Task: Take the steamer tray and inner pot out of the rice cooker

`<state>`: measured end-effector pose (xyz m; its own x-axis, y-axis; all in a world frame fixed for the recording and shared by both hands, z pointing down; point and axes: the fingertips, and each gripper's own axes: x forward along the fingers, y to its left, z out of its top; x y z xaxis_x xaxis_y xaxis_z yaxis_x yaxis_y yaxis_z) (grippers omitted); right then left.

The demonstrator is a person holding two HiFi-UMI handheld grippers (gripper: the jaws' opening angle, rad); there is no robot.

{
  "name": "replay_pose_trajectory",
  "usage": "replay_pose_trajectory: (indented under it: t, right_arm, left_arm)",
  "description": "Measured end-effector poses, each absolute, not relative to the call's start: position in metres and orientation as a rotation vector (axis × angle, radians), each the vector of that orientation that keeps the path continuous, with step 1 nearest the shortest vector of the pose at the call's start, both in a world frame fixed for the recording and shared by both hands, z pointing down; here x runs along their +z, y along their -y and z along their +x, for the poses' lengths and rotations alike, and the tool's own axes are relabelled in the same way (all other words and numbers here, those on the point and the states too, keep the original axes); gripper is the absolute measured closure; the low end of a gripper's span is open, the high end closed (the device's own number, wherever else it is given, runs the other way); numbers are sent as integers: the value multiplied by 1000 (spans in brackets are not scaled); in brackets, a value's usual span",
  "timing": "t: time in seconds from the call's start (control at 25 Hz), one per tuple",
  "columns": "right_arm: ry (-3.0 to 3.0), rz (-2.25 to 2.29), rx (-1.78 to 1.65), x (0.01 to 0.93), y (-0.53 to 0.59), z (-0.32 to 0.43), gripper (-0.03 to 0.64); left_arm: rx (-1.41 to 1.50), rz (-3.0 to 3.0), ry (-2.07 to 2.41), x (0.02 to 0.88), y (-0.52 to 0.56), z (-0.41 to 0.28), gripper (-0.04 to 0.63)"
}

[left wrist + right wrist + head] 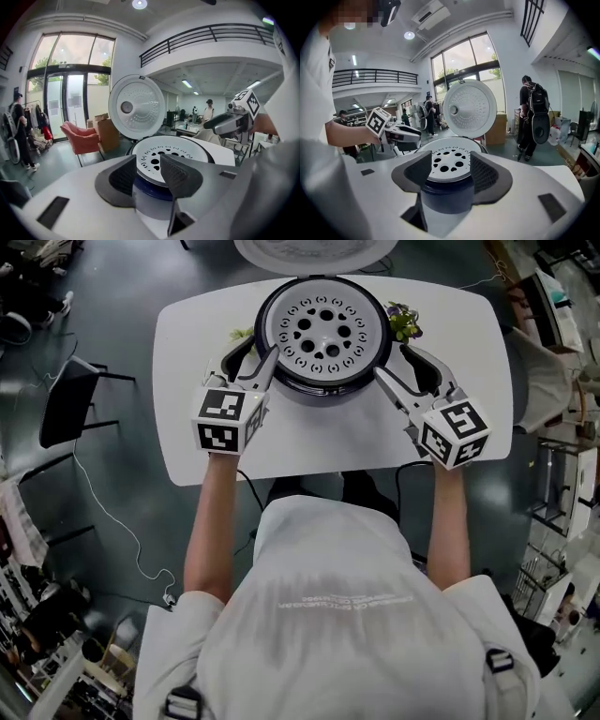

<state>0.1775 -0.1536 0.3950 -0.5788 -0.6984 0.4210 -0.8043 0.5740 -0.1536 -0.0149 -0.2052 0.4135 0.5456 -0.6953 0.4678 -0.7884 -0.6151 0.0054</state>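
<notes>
Centre of the head view: the left gripper (251, 362) and right gripper (397, 367), jaws apart and clamping nothing, flank the open rice cooker (321, 390) on the white table (309, 446). The perforated steamer tray (323, 329) sits in the cooker's mouth at upper centre. The raised lid (314, 249) stands beyond, at the top edge.

1 rice cooker (323, 382), 1 steamer tray (323, 329) (perforated), 2 hand-held grippers (251, 362) (403, 371)

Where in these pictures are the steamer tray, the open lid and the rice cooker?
steamer tray (325, 331), head view, on its raised centre.
open lid (137, 107), left gripper view, on its dotted inner face.
rice cooker (447, 197), right gripper view, on its dark side wall.
</notes>
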Motion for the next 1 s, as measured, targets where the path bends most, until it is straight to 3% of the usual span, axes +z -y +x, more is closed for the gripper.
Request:
replay_pose_trajectory:
  t: [1.0]
  right_arm:
    - [2742, 781, 596, 431, 232, 179, 385]
  left_arm:
    - [1435, 2210, 1306, 478, 273, -3, 356]
